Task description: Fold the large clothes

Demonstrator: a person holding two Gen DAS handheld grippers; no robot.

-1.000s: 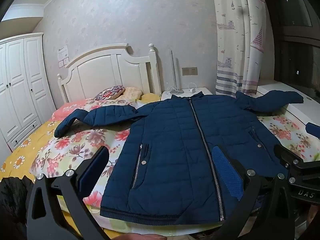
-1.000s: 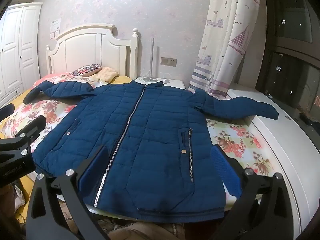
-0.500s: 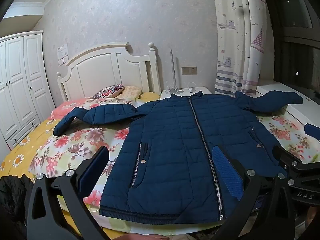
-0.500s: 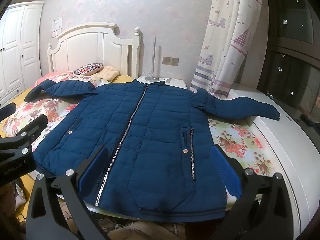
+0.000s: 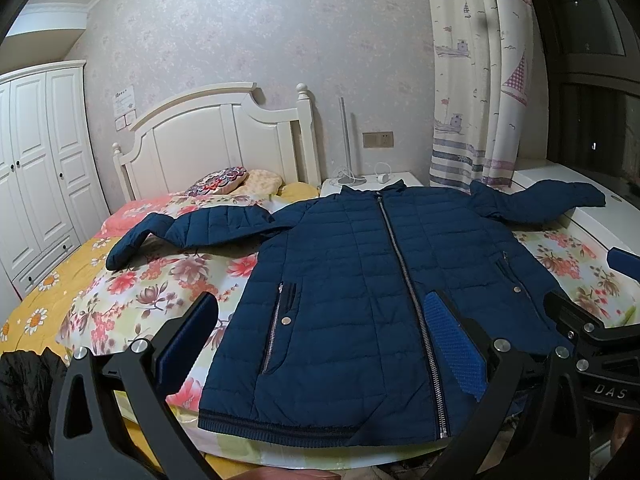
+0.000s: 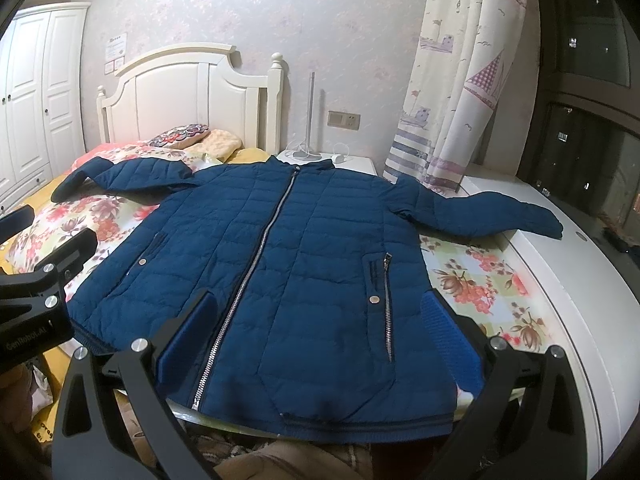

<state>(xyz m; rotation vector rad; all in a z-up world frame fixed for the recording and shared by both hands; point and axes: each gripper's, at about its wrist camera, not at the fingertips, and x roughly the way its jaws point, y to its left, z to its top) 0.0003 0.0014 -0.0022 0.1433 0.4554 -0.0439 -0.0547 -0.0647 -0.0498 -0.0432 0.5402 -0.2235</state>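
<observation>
A navy quilted jacket (image 5: 372, 304) lay spread flat on the floral bedspread (image 5: 132, 292); left gripper (image 5: 324, 336) and right gripper (image 6: 320, 332) hovered near its hem, jaws wide, empty.

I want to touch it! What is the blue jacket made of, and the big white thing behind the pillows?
The blue jacket looks like smooth, slightly shiny synthetic fabric with soft padding inside: it is stitched in puffy rows. Its zipper glints silver, probably metal. The headboard looks like white-painted wood, with carved panels and a turned knob.
</observation>
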